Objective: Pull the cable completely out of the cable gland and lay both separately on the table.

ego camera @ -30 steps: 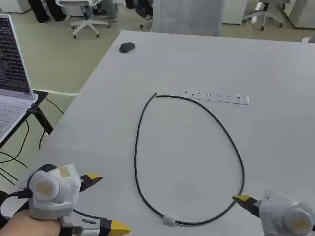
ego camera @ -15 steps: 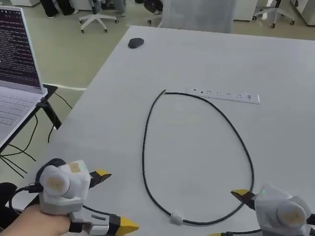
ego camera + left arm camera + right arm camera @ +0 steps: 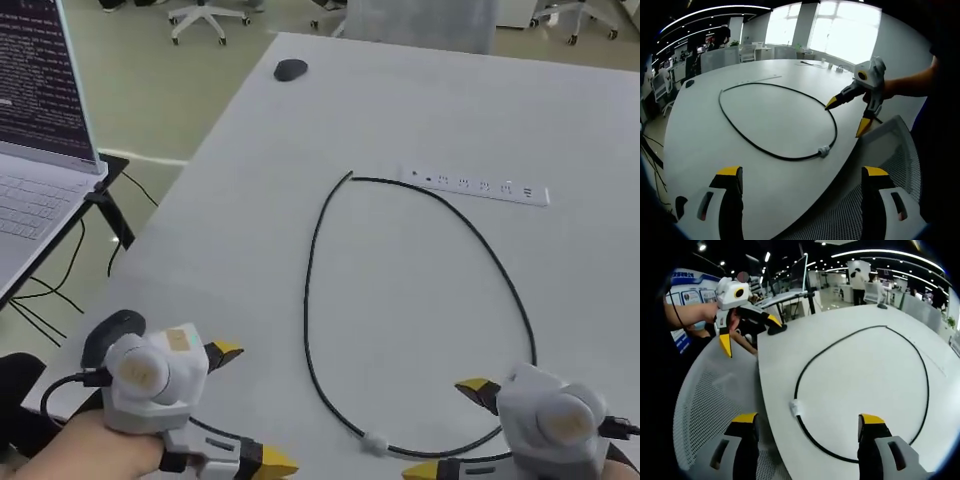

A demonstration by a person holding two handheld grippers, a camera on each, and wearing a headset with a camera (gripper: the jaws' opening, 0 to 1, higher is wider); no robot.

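Change: the head view has shifted as a whole, and the cable keeps the same loop. The right gripper (image 3: 447, 428) now stands nearer to the gland than one second ago, and both of its yellow tips show.
Table (image 3: 420, 110): large, pale grey, smooth and matte, with a rounded near edge.
Chair (image 3: 710, 400): grey mesh, just below the near edge of the table, seen in both gripper views.
Laptop (image 3: 40, 110): open on a stand to the left of the table, with lines of text on a dark screen.
Cable (image 3: 310, 290): thin, black and round. It lies flat on the table as one wide oval loop. The far end of the loop comes to a point just beside the left end of the power strip.
Power strip (image 3: 475, 186): long, white and flat, beyond the loop.
Left gripper (image 3: 250, 405): jaws wide apart with nothing between them, at the near left edge, well apart from the cable.
Right gripper: jaws also spread and empty. In the head view it hides part of the near right bend of the cable.
Mouse (image 3: 290, 69): dark and oval, at the far left corner.
Gland (image 3: 375, 442): small, whitish, a plastic-looking knob. It sits on the cable at the near end of the loop, between the two grippers, and touches neither.
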